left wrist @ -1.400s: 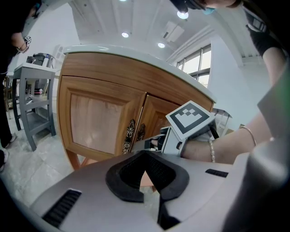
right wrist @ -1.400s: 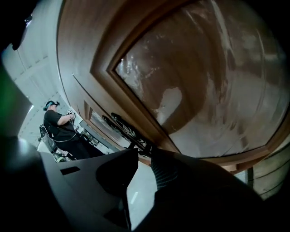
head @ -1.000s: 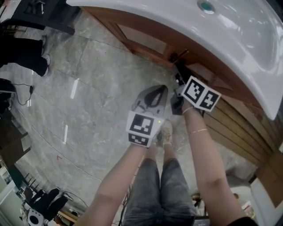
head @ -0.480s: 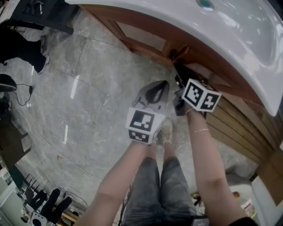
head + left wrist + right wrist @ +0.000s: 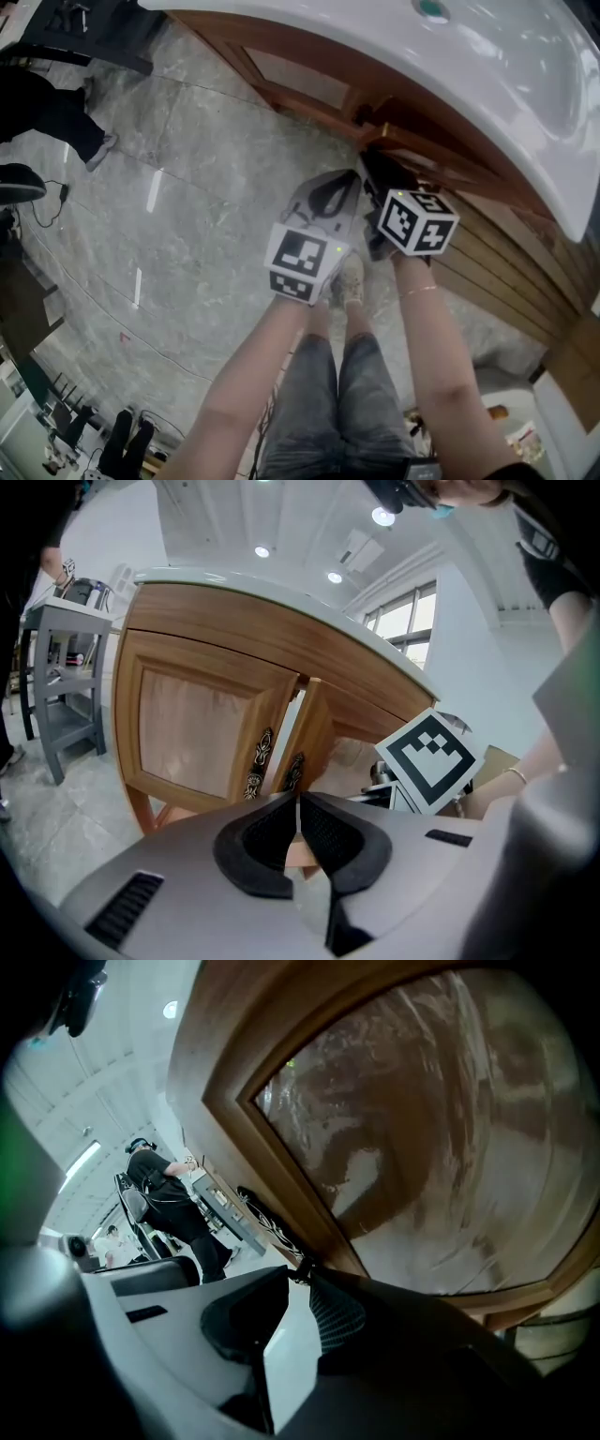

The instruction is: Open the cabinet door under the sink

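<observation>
Jaws of the right gripper point(image 5: 302, 1274) pinch one end of the dark ornate handle point(image 5: 267, 1221) on the cabinet door point(image 5: 422, 1129). The door's wood frame and glossy panel fill the right gripper view. The left gripper point(image 5: 298, 803) has its jaws pressed together on nothing and points at the cabinet from just beside the right gripper. In the left gripper view the held door stands ajar, with a bright gap between it and the closed neighbouring door point(image 5: 192, 719). The head view shows both grippers close under the white sink point(image 5: 487, 66), above the grey stone floor point(image 5: 187, 187).
</observation>
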### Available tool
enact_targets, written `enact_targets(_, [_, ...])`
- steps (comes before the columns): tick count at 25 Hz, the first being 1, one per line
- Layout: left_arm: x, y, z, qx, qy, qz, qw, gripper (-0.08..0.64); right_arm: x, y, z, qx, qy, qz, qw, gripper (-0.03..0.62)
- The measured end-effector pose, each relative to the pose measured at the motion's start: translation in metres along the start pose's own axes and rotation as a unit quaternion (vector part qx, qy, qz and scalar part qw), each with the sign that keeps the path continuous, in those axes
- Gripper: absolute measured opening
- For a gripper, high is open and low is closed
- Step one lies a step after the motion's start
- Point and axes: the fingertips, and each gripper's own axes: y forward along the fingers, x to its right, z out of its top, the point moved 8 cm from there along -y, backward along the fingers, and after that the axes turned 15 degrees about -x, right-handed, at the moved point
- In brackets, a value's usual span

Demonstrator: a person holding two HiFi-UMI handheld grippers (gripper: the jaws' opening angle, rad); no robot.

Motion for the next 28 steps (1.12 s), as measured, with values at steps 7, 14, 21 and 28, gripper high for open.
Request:
enact_targets(7, [-0.005, 0.003, 0.004, -0.013, 0.018, -0.017, 0.9996, 0.02, -0.004, -0.003, -0.01, -0.002, -0.017, -0.004, 1.0, 0.08])
enact_targets(14, [-0.008, 0.014, 0.014, -0.036, 0.037, -0.042, 0.9978, 0.132, -0.008, -0.005, -0.015, 0.0, -0.032, -0.007, 0.999, 0.08])
enact_targets(21, [-0.014, 0.023, 0.03, -0.038, 0.083, -0.072, 0.9932, 0.183, -0.009, -0.007, -0.021, 0.001, -0.036, -0.001, 0.999, 0.08])
enact_targets(28, [-0.016, 0.035, 0.037, -0.072, 0.151, -0.093, 0.9814, 0.183, -0.008, -0.01, -0.024, 0.0, -0.035, 0.004, 0.999, 0.08])
